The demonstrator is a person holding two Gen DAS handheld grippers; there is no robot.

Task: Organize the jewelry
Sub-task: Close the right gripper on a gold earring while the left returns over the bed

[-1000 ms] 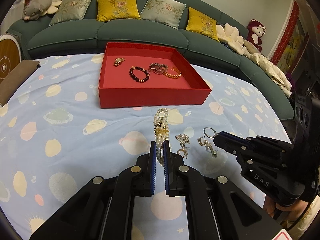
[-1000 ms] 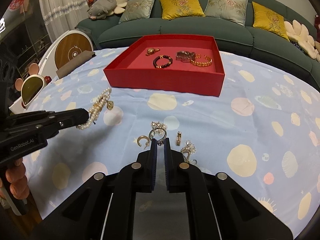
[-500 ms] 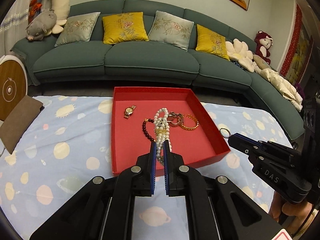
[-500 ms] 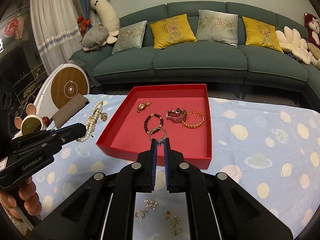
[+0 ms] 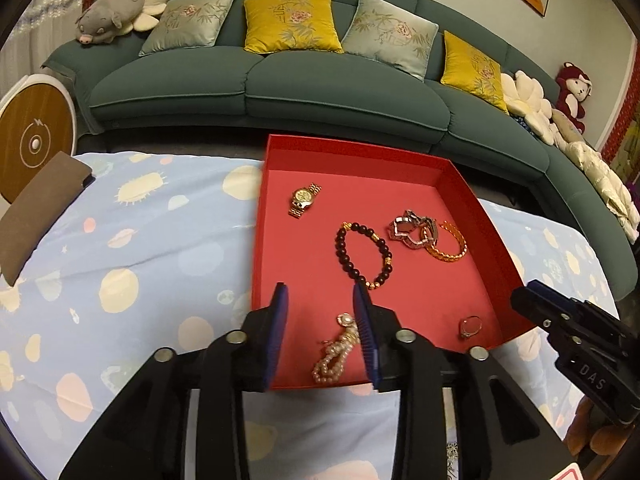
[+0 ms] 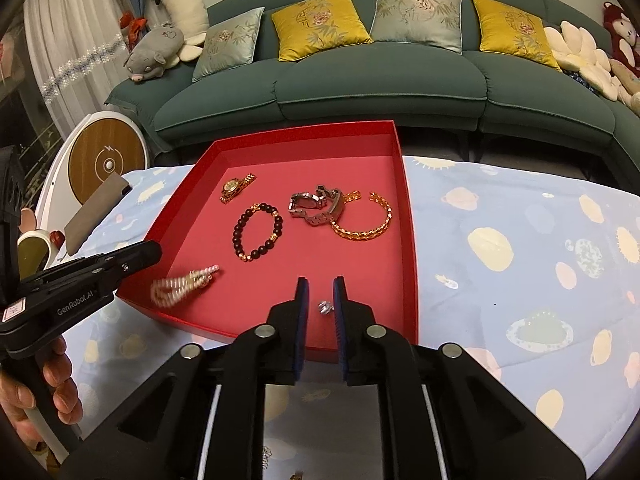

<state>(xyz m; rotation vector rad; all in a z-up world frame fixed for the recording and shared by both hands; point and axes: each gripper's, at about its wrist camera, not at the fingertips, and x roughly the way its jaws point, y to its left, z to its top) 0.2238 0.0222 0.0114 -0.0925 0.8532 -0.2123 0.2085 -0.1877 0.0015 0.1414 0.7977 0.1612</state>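
- Blue-padded fingers of the left gripper (image 5: 322, 300) stand apart and are opening, with nothing pressed between the pads.
- Just below and between them the pearl bracelet (image 5: 335, 354) lies on the floor of the red tray (image 5: 482, 208), near its front wall; in the right wrist view it shows as a blurred strand (image 6: 182, 282) at the tray's front left.
- Fingers of the right gripper (image 6: 321, 286) are likewise parted and opening, and the pads grip nothing.
- Between them the small silver ring (image 6: 325, 306) rests on the tray floor near the front wall; the left wrist view shows it (image 5: 469, 325) in the tray's front right corner.
- Farther back in the tray lie a dark beaded bracelet (image 6: 258, 232), a gold watch (image 6: 236, 187), a silver watch (image 6: 318, 205) and a gold chain bangle (image 6: 366, 220); the silver watch overlaps the bangle's edge.
- The tray sits on a pale blue cloth (image 6: 520, 240) printed with planets and suns.
- A person's hand (image 6: 36, 384) holds the left gripper's handle at the left edge of the right wrist view.
- Beyond the cloth stands a green sofa (image 5: 320, 92) with yellow and grey cushions, and plush toys at both ends.
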